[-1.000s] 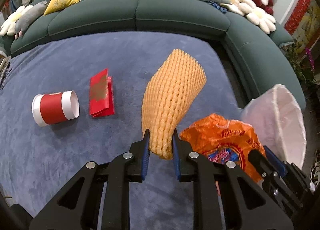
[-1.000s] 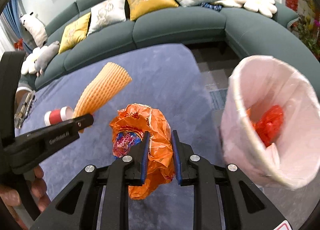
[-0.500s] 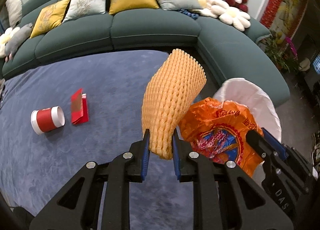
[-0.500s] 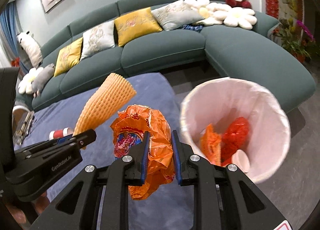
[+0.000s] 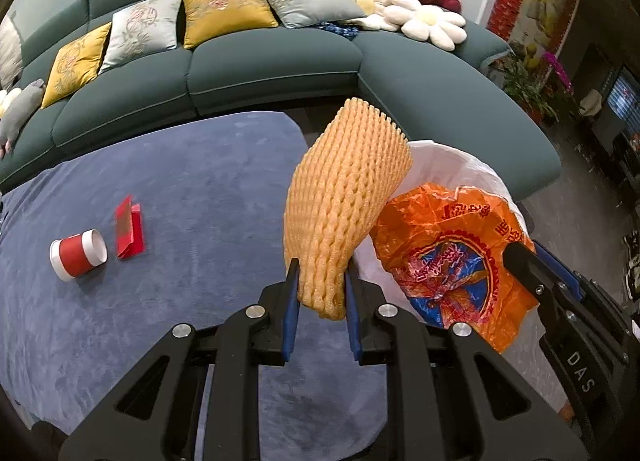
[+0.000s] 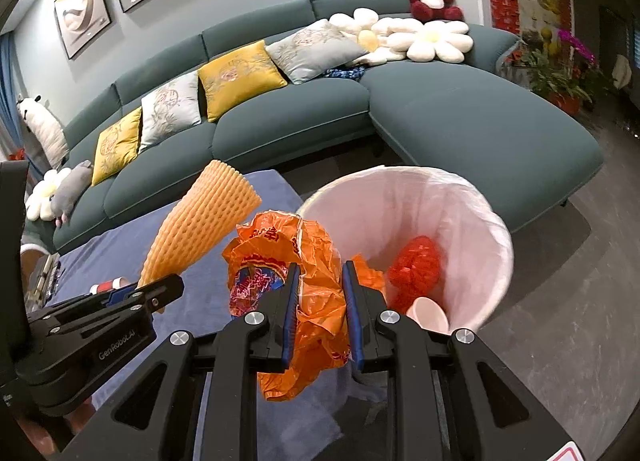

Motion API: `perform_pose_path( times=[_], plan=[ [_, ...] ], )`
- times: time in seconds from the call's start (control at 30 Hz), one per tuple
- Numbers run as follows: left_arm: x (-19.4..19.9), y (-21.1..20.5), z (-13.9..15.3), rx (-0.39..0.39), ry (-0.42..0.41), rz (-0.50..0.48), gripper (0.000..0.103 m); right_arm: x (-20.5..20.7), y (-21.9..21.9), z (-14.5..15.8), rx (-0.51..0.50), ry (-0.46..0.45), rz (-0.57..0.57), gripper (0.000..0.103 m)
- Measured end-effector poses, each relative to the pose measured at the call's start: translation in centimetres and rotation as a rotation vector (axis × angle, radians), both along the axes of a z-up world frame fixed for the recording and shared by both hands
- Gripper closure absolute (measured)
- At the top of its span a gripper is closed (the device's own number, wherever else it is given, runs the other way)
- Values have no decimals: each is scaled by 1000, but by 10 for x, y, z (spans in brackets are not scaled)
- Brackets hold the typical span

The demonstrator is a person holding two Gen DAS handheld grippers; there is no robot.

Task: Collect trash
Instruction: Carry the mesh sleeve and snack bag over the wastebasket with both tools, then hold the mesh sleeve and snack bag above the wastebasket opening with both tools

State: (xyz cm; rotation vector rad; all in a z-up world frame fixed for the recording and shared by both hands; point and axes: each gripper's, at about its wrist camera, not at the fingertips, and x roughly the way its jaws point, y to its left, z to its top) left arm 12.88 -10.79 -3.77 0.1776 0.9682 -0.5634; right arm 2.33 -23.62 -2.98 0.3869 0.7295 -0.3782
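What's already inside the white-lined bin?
In the bin: a red mesh wad, a pale cup and an orange scrap. The right gripper and its orange bag hide the near side.

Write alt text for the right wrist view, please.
The right gripper pinches a crumpled orange plastic bag beside a white-lined bin holding trash. At left, the left gripper grips a yellow foam net sleeve.
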Motion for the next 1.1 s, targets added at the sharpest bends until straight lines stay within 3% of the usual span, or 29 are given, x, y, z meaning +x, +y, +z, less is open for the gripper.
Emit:
perform_pose_path(
  times=[1.1],
  plan=[
    [-50,-67,5,27,-32,-108,83,-67,-62,-6,38,-28,-146,83]
  ],
)
